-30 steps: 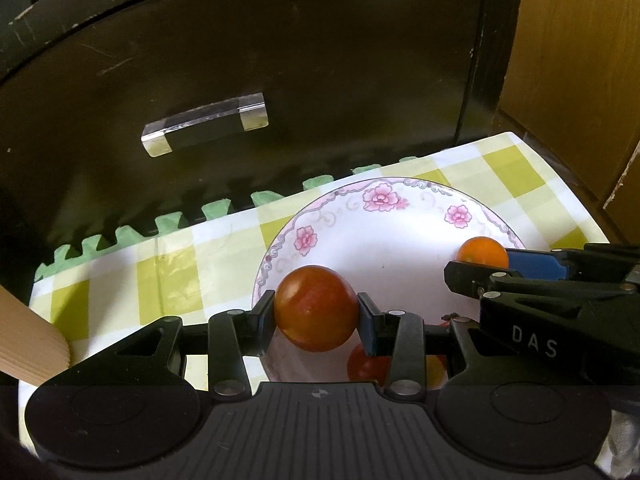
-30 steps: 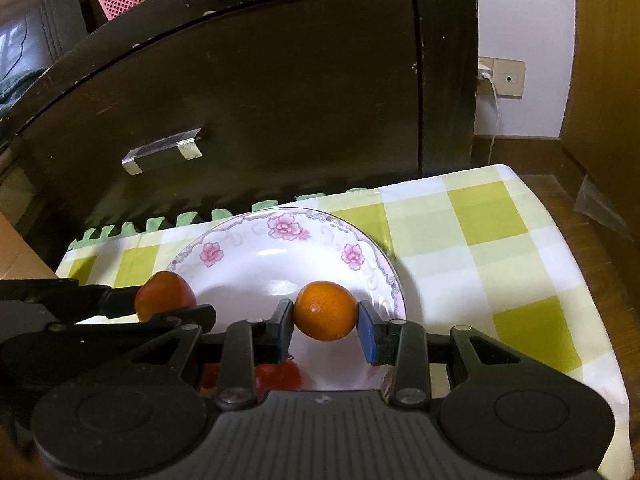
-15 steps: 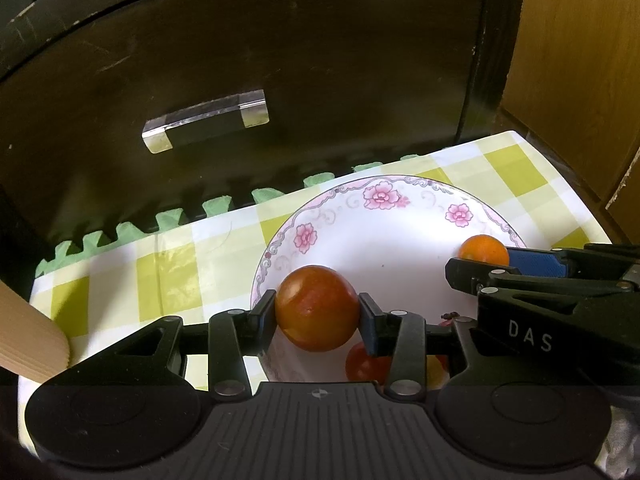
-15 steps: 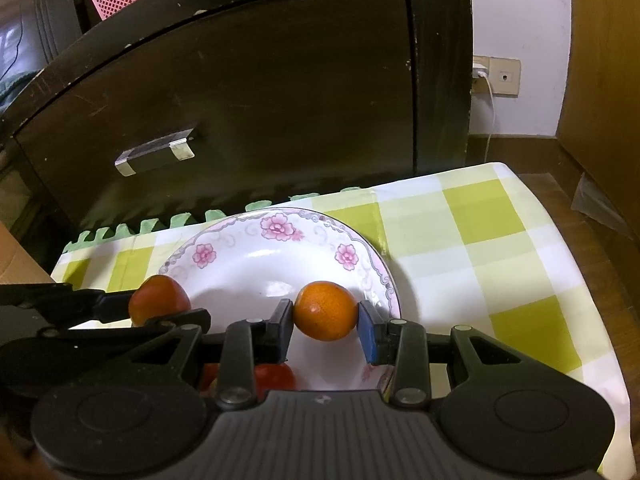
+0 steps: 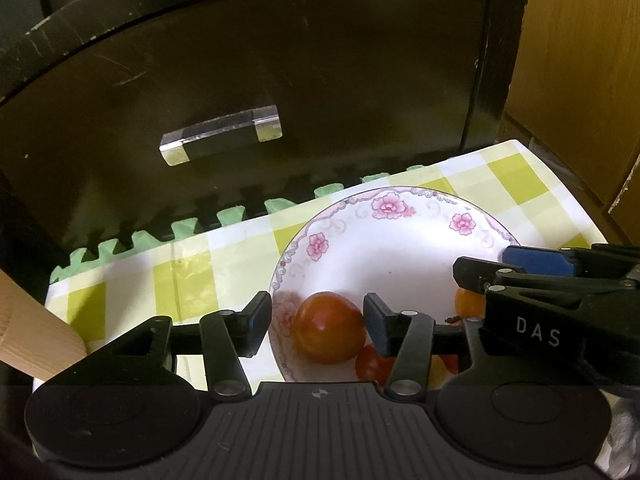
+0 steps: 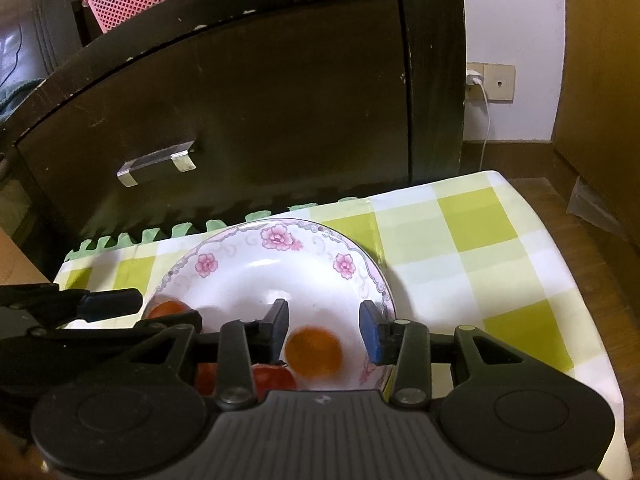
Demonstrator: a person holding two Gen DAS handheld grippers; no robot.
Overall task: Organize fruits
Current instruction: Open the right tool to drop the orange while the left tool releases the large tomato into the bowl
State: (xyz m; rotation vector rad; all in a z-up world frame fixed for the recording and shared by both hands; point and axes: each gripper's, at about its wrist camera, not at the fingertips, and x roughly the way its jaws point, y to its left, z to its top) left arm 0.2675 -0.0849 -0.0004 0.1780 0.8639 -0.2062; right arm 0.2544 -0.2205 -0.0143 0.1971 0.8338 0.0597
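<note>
Left wrist: tomato (image 5: 329, 327) stem-end unseen, jaws apart

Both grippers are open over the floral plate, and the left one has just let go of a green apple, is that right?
Not quite: the fruit between the open left gripper fingers is a round red-orange tomato, as the left wrist view shows. Right gripper is open over the white floral plate.

left gripper (image 5: 316, 320): jaws spread wide, level | right gripper (image 6: 325, 330): jaws spread wide, level | side by side, close
</note>
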